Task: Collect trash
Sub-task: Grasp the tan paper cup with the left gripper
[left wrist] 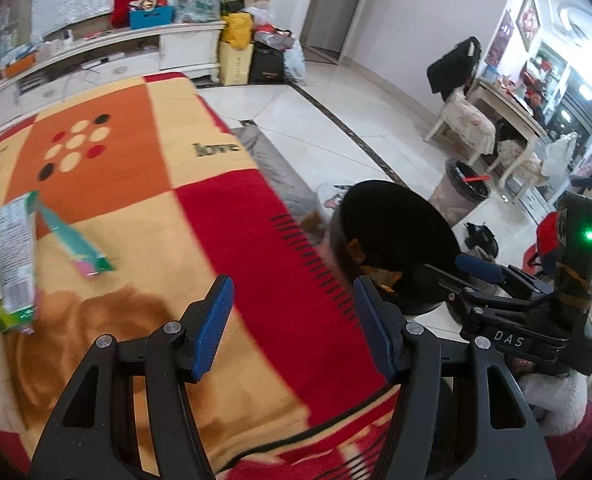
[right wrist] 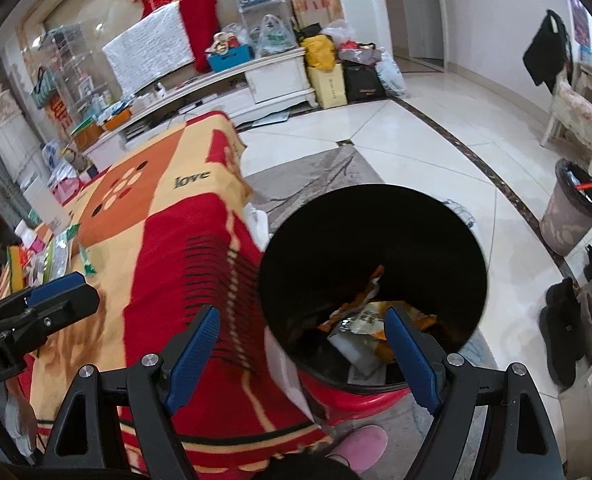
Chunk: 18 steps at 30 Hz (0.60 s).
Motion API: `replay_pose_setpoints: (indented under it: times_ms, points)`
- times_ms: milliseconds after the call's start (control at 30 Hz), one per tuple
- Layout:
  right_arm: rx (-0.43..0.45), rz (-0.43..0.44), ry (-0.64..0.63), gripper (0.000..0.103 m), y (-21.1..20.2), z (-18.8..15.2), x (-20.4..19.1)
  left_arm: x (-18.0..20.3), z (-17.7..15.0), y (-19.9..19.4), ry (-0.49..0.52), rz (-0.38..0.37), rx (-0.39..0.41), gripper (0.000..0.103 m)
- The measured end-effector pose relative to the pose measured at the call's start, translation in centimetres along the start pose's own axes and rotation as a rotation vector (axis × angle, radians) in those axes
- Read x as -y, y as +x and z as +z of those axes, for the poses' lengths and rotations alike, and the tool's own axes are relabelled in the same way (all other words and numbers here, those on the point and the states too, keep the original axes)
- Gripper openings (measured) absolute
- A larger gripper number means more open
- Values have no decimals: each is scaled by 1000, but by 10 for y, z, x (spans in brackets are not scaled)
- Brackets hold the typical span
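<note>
Left wrist view: the trash still to be gathered is a pair of wrappers on the blanket (left wrist: 144,208), which has red, orange and cream squares. A green-and-white packet (left wrist: 10,256) lies at the blanket's left edge, with a teal strip wrapper (left wrist: 78,240) just beside it. The black bin (left wrist: 396,240) stands off the blanket's right edge, orange scraps showing inside. The right gripper (left wrist: 476,276) hangs over the bin's near rim. The left gripper (left wrist: 292,328) hovers above the blanket, its blue fingers (left wrist: 212,324) apart, with nothing between them.

Right wrist view: the black bin (right wrist: 372,240), on a red base, sits against the blanket (right wrist: 164,248); it holds orange and white wrappers (right wrist: 360,320). A second, grey bin (right wrist: 572,216) stands well beyond it on the tile floor. The right gripper (right wrist: 302,354) spreads wide over the bin's near rim, empty.
</note>
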State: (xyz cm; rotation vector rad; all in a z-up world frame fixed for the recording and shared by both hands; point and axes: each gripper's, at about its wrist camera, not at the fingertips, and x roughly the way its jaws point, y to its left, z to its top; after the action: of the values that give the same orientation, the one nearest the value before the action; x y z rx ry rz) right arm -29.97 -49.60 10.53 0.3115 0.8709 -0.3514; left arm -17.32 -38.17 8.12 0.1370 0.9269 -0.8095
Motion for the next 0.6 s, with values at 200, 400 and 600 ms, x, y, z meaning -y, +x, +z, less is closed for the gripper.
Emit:
replay_pose_setpoints:
  times_ms: [200, 400, 600]
  points:
    - [-6, 32, -47, 82, 2, -2, -29, -31, -13, -22, -42, 47, 14, 61]
    - [-30, 95, -96, 82, 10, -5, -69, -66, -29, -48, -98, 79, 26, 61]
    - [-66, 158, -162, 82, 24, -10, -112, -109, -46, -81, -173, 119, 37, 61]
